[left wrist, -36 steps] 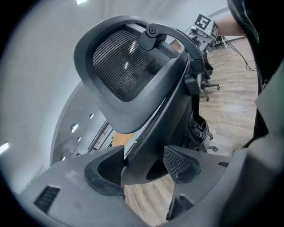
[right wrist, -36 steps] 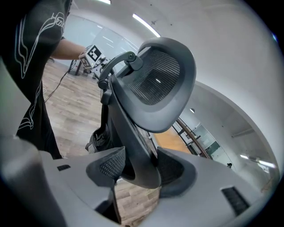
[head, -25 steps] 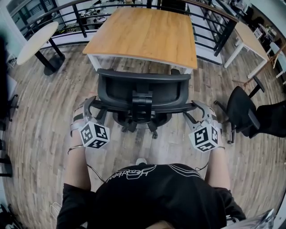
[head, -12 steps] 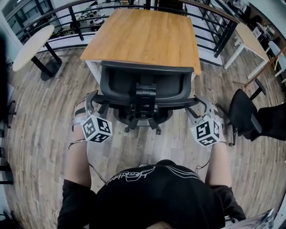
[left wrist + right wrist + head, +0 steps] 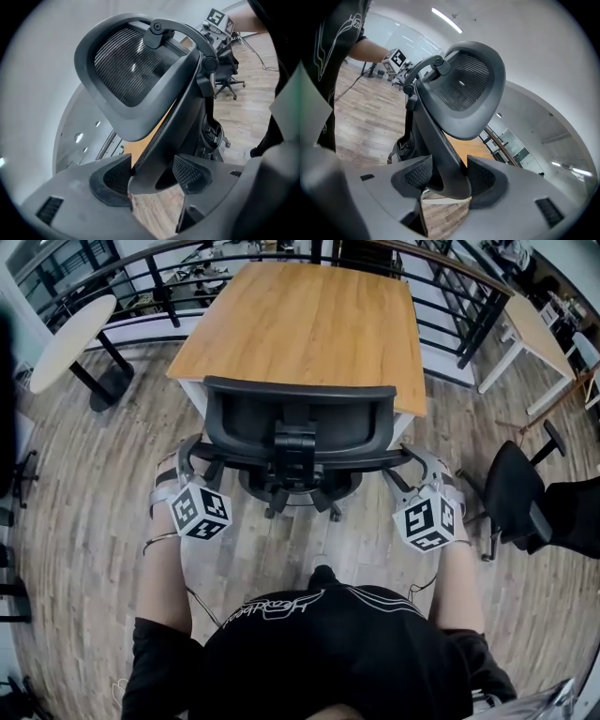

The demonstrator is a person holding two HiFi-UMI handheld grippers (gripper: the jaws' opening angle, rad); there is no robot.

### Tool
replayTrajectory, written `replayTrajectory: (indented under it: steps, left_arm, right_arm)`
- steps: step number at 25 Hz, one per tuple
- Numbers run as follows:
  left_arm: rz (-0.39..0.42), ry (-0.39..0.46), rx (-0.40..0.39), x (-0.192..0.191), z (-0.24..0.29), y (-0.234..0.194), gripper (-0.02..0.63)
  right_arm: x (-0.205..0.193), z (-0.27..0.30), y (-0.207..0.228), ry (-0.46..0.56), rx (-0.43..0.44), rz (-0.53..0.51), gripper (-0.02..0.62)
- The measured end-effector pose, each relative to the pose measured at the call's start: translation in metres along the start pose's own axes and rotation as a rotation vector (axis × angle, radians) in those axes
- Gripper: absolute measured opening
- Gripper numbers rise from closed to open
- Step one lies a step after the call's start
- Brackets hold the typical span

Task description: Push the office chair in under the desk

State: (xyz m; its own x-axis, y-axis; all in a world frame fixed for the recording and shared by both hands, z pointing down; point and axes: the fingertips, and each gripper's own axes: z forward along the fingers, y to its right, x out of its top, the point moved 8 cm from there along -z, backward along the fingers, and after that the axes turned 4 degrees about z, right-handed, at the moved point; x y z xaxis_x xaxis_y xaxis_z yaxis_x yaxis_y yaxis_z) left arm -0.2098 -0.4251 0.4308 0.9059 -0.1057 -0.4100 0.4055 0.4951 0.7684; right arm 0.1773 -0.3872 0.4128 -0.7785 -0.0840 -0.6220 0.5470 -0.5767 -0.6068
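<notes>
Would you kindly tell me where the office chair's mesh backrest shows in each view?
Head view: backrest at centre, seen from above.
Left gripper view: backrest upper left of centre, tilted.
Right gripper view: backrest upper centre, tilted.
Shared landmark: the wooden desk top, wide in the head view, an orange sliver behind the backrest in both gripper views.

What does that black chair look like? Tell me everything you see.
The office chair is black, with a mesh backrest in a plastic-looking frame, a curved crossbar behind it and a spoked base on the wooden floor. It stands upright, facing the desk, its backrest near the desk's front edge. The left hand-held gripper and right hand-held gripper each clamp an end of the crossbar.
</notes>
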Motion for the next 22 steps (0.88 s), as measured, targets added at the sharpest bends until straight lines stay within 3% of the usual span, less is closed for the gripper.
replayTrajectory:
  steps: [22]
  left_arm:
    - [-0.023, -0.073, 0.033, 0.033, 0.102, -0.046, 0.265]
  right_arm:
    - [-0.008, 0.092, 0.088, 0.053, 0.052, -0.014, 0.25]
